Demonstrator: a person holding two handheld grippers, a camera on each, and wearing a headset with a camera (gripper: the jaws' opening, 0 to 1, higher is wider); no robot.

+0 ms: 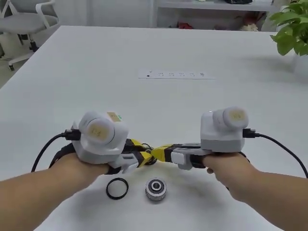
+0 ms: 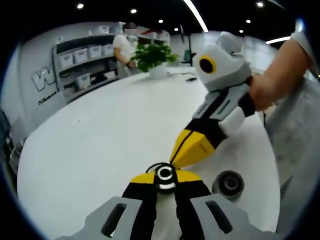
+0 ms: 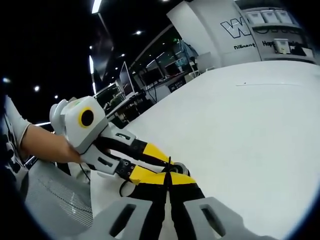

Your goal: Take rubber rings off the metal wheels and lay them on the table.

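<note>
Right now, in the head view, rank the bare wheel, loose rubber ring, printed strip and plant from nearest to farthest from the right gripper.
1. Bare wheel, just nearer the person than the right gripper.
2. Loose rubber ring, left of that wheel.
3. Printed strip, mid-table.
4. Plant, far right corner.

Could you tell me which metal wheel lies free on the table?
The silver metal wheel beside the black rubber ring; the other is gripped in the jaws.

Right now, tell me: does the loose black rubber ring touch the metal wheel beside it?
No, bare white table shows between the black rubber ring and the silver metal wheel.
</note>
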